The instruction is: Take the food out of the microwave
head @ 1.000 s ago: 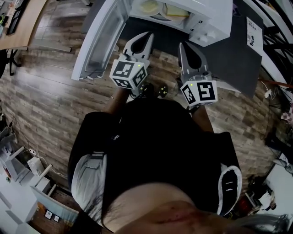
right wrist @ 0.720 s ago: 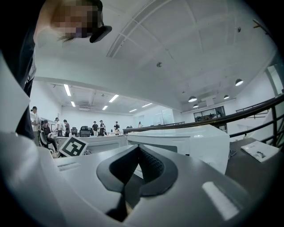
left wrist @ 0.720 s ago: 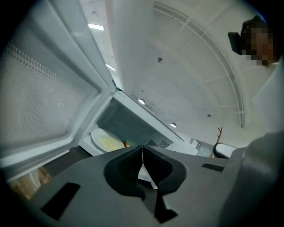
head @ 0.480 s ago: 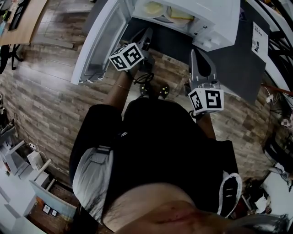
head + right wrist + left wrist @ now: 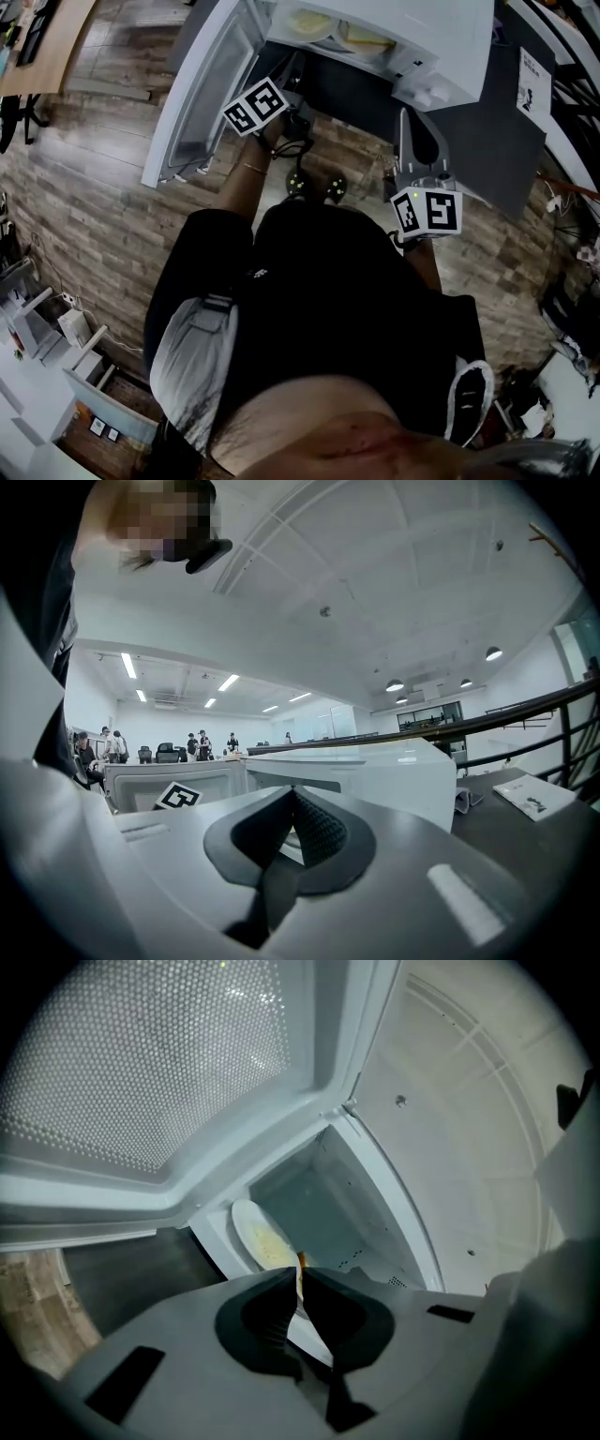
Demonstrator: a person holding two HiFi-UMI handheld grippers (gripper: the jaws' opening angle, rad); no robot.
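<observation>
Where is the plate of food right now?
The plate sits inside the open microwave, top centre of the head view, right of its swung-out door; the left claw points at it, shut.

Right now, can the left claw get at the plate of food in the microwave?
Probably yes: the door stands open and nothing lies between the left claw and the plate, though its jaws are shut.

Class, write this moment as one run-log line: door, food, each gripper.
door: open | food: on plate inside microwave | left gripper: shut, empty, facing opening | right gripper: shut, empty, outside
</observation>
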